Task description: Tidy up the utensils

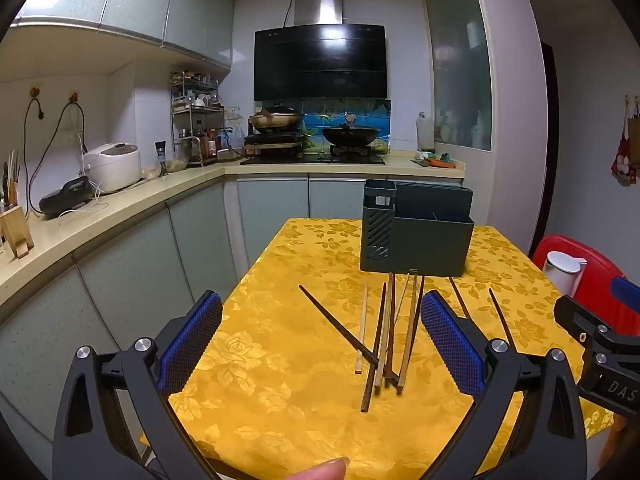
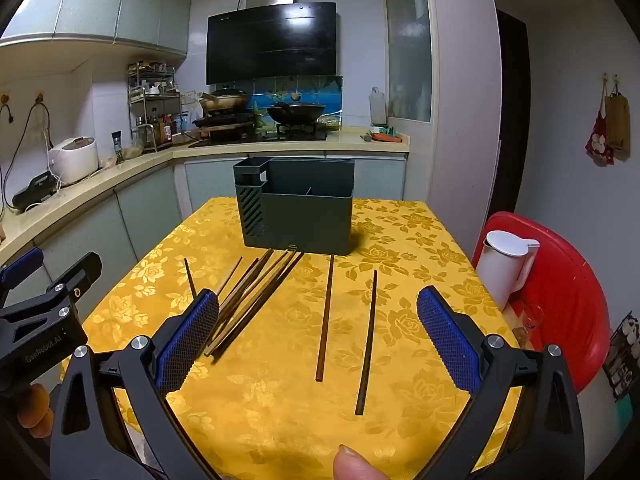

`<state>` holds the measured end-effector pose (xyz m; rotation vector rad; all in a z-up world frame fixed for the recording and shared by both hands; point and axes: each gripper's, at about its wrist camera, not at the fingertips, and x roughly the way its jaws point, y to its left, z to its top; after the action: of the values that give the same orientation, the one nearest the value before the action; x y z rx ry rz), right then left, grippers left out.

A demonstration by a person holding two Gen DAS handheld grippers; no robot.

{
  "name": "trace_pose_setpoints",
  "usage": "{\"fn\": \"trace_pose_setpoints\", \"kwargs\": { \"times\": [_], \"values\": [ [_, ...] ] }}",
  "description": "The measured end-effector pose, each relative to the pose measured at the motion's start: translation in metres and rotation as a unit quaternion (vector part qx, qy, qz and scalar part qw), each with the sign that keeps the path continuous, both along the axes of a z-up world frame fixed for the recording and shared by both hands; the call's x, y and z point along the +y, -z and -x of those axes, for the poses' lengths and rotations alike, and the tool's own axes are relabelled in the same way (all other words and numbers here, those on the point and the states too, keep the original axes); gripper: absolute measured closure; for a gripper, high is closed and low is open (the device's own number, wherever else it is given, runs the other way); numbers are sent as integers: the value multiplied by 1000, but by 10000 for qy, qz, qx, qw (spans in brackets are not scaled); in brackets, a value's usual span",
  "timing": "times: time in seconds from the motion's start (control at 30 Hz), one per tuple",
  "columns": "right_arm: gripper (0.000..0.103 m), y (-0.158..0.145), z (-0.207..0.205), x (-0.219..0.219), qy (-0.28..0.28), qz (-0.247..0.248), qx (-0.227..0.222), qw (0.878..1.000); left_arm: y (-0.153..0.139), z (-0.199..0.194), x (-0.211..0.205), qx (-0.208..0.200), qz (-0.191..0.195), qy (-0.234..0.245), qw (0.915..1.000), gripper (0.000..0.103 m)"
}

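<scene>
Chopsticks (image 1: 386, 336) are lying loose on the yellow-clothed table (image 1: 280, 400), most bunched in a fan just before the grey utensil holder (image 1: 416, 236), two dark ones (image 2: 346, 332) lying apart to its right. The holder is standing empty, seemingly awaiting them. The left gripper (image 1: 320, 344) and right gripper (image 2: 318, 344) are hovering wide, holding nothing.

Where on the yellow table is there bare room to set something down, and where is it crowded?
Bare cloth lies left of the chopstick pile, toward the table's left edge, and along the near edge. In the right wrist view, cloth right of the two separate chopsticks is free. Crowded: the strip just before the grey holder.
</scene>
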<state>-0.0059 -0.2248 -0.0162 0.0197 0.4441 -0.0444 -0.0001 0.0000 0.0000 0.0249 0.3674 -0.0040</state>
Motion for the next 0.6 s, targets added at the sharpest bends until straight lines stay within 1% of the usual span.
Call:
{"fn": "trace_pose_setpoints", "kwargs": {
  "times": [0.3,0.6],
  "values": [
    [6,0,0,0,-3,-28,-7,10000,-2,4,-1,5,4,34,10000,7],
    [6,0,0,0,2,-26,-11,10000,0,-1,-1,49,19,7,10000,7]
  ]
}}
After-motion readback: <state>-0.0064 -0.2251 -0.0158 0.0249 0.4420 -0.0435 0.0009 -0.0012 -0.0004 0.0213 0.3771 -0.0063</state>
